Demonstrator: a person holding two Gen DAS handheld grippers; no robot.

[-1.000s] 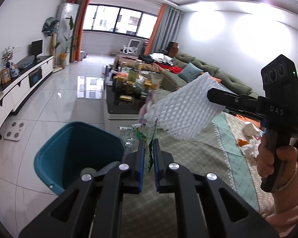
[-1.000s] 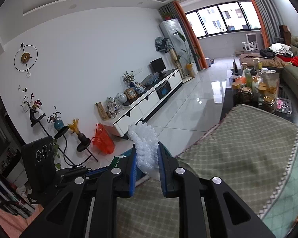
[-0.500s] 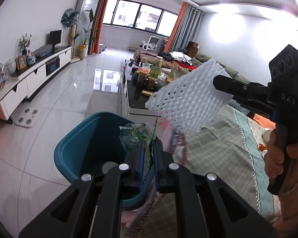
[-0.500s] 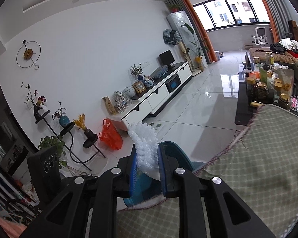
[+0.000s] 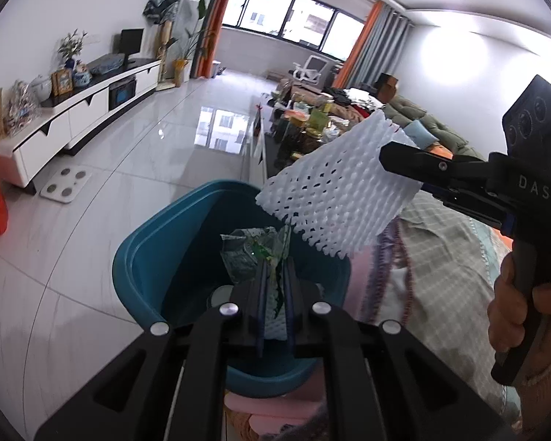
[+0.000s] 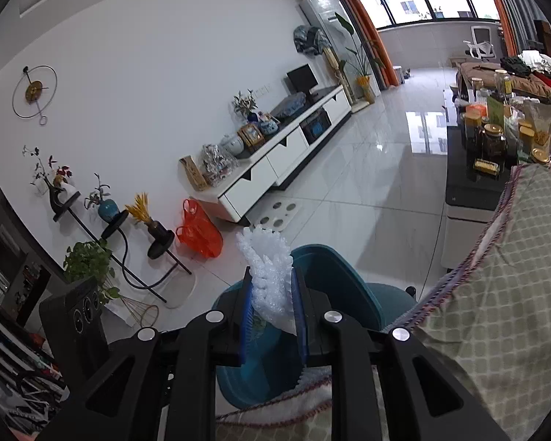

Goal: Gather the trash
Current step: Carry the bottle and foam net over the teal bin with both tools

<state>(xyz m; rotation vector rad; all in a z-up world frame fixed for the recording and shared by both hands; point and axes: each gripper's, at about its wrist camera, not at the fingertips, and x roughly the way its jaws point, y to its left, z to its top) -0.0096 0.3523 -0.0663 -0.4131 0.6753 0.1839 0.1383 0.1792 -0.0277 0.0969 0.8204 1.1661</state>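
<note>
My left gripper (image 5: 274,275) is shut on a crumpled clear and green plastic wrapper (image 5: 251,253), held over the mouth of a teal bin (image 5: 147,257) on the floor. My right gripper (image 6: 272,286) is shut on a white foam net sleeve (image 6: 266,275). In the left wrist view that foam net (image 5: 334,198) hangs above the bin's far right rim, pinched by the right gripper (image 5: 385,156), which a hand (image 5: 514,316) holds. From the right wrist view the teal bin (image 6: 334,272) lies just below and beyond the fingers.
A checked cloth over a table (image 6: 514,275) borders the bin on the right. A dark coffee table with jars (image 6: 488,147) stands beyond. A white TV cabinet (image 5: 73,117) lines the left wall, with an orange bag (image 6: 198,235) and a scale (image 5: 66,183) on the tiled floor.
Both grippers have moved off the cloth-covered table toward the teal bin and lower. The wrapper and the foam net now hang over the bin's opening. Both grips stayed shut.
</note>
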